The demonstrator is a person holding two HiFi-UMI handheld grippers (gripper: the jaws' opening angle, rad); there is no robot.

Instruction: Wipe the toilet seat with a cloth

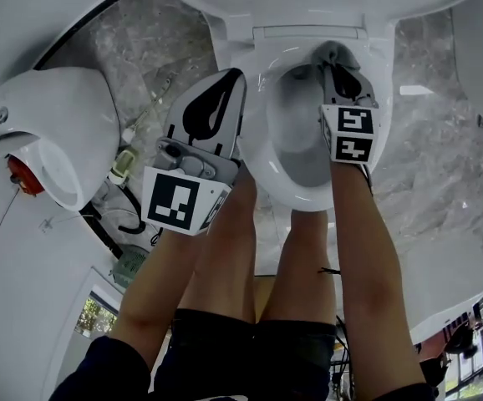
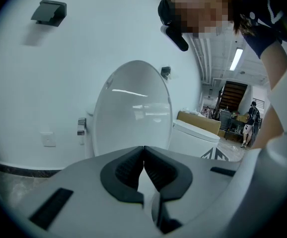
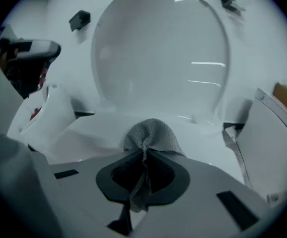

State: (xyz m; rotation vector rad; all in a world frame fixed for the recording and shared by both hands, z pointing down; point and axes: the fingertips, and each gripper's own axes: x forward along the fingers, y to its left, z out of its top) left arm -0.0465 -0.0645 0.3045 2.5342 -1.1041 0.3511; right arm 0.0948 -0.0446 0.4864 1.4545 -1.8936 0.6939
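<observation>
A grey marble floor [image 1: 154, 44] surrounds a white toilet, with the person's bare legs [image 1: 225, 249] nearest, standing at its front edge. The left gripper [image 1: 229, 86] hangs just beside the left edge of the toilet seat [image 1: 258, 153], its jaws pressed together with nothing between them. The right gripper [image 1: 342, 67] reaches over the bowl and pinches a grey cloth [image 1: 333, 53], which is bunched against the seat's back edge, toward the right, below the raised lid [image 3: 158, 58] that leans against the white wall [image 2: 84, 43].
</observation>
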